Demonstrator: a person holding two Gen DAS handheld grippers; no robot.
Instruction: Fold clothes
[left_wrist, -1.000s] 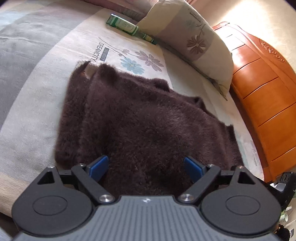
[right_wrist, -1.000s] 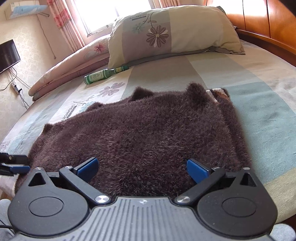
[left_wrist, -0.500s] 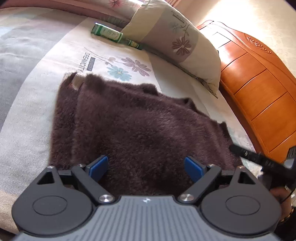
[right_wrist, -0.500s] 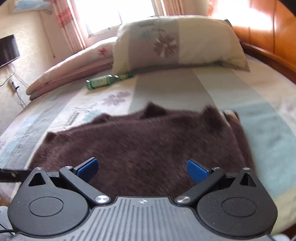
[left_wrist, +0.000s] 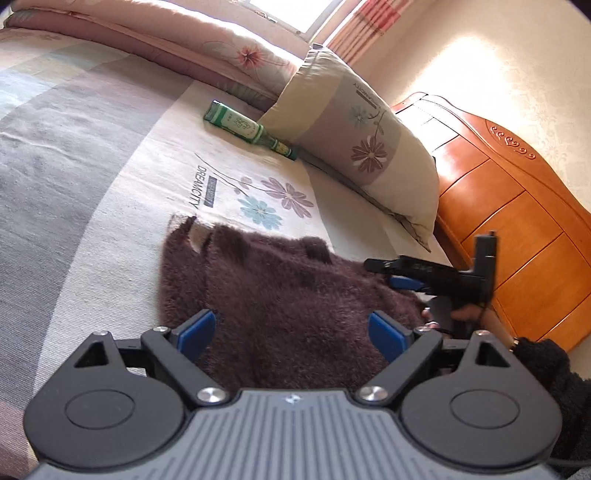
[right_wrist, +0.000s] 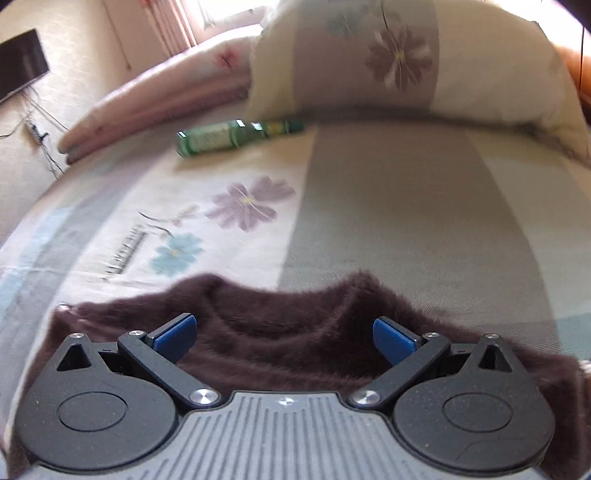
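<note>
**Between folds: both tongs empty over brown garment**

Fuzzy brown garment (left_wrist: 280, 295) flat on bedspread (left_wrist: 92, 206), lower centre of left wrist view; already doubled over, judging by layered edge and pale lining showing at its upper-left corner. Probably mid-task: one fold laid, next one pending.

Left gripper (left_wrist: 291, 328) low centre of frame, blue pads spread wide, nothing pinched, fur visible in the gap. Right gripper (right_wrist: 284, 334) likewise spread wide, nothing clamped; garment's far edge (right_wrist: 291, 314) lying just beyond the pads, lower middle of right wrist view.

Next move, as a judgement: likely a pinch on the far edge or a corner, each tong taking one side, then a carry across to halve the piece again. Calls for a bite through all layers at once; thick pile apt to slip or hide the true hem. Blur in right wrist view suggests travel in progress.

View differences:
- Left wrist view only: right gripper from the side (left_wrist: 406, 275), centre right, over garment's right edge, with holding hand (left_wrist: 465, 314) and dark sleeve (left_wrist: 546, 365); wooden headboard (left_wrist: 517, 229) at right.
- Right wrist view only: dark screen (right_wrist: 18, 62) on wall, upper left; cables beneath.
- Both: green bottle (left_wrist: 247, 129) lying beside floral pillow (left_wrist: 354, 147), well apart from garment.
</note>
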